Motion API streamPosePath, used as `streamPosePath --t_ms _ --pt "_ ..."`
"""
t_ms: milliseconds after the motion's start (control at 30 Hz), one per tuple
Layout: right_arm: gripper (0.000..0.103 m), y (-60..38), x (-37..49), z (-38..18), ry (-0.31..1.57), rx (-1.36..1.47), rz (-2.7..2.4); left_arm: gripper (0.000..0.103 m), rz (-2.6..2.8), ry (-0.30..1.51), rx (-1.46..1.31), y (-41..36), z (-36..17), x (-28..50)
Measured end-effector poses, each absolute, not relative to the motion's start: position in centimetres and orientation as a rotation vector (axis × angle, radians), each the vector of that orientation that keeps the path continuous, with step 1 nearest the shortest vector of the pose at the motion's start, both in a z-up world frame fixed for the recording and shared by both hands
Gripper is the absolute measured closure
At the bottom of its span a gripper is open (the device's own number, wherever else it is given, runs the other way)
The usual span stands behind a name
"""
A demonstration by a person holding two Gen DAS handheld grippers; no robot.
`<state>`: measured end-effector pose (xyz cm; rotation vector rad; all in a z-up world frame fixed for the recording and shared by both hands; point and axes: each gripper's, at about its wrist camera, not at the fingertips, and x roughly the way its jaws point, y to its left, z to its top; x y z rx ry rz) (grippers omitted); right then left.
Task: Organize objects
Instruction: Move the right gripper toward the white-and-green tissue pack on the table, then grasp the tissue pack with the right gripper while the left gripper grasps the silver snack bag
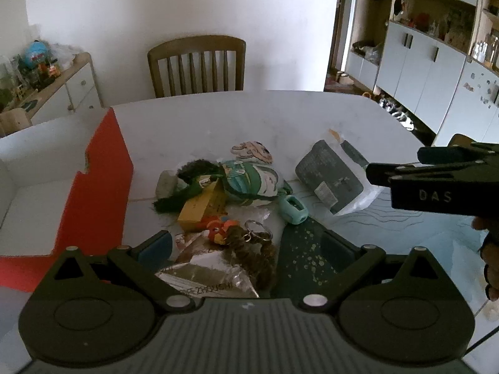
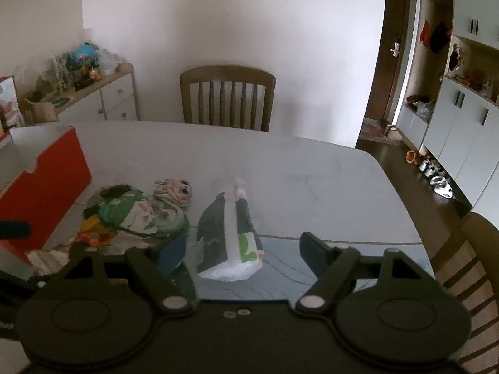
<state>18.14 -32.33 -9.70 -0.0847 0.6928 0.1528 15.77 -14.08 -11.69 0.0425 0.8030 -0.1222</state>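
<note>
A pile of small items lies on the white table (image 1: 249,112): a green printed pouch (image 1: 252,180), a yellow box (image 1: 202,205), a mint key case (image 1: 293,208), an orange toy (image 1: 218,229), a brown fuzzy keychain (image 1: 252,252) and a foil packet (image 1: 205,274). My left gripper (image 1: 246,246) hangs open just over the keychain and foil packet, touching neither. A dark packet in clear plastic (image 2: 230,233) lies between the spread fingers of my right gripper (image 2: 243,252), which is open; its pads stand clear of the packet. A red and white box (image 1: 103,171) stands open at the left.
A cartoon-face badge (image 2: 174,191) lies behind the pile. A pale blue placemat (image 1: 405,233) covers the near table. One wooden chair (image 2: 227,99) stands at the far side, another (image 2: 467,265) at the right. Cabinets line the right wall, and a cluttered sideboard (image 2: 103,96) stands at the left.
</note>
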Motion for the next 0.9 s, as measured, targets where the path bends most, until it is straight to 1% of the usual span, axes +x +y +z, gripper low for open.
streamPosePath --t_ms 133,167,233,367,700,900 --pt "0.027 -32.5 19.2 -10.3 0.704 -0.087 0.164 0.006 -0.174 0.81 0.064 -14.1 -11.9 16.2" --pt "0.027 -32.5 19.4 -10.4 0.706 -0.089 0.167 0.012 -0.172 0.813 0.06 -14.1 -12.0 16.3" --pt "0.027 -32.5 19.6 -10.7 0.708 -0.089 0.171 0.018 -0.171 0.832 0.054 -14.0 -12.2 16.6" --pt "0.028 -32.5 20.2 -11.0 0.71 -0.09 0.18 0.027 -0.143 0.846 0.048 -13.1 -12.5 16.7" --pt "0.029 -32.2 21.3 -11.5 0.717 -0.114 0.2 0.027 -0.121 0.921 0.036 -10.1 -14.0 17.2" --pt "0.031 -31.9 22.2 -12.1 0.734 -0.124 0.201 0.027 -0.158 0.955 0.011 -10.1 -14.9 18.1"
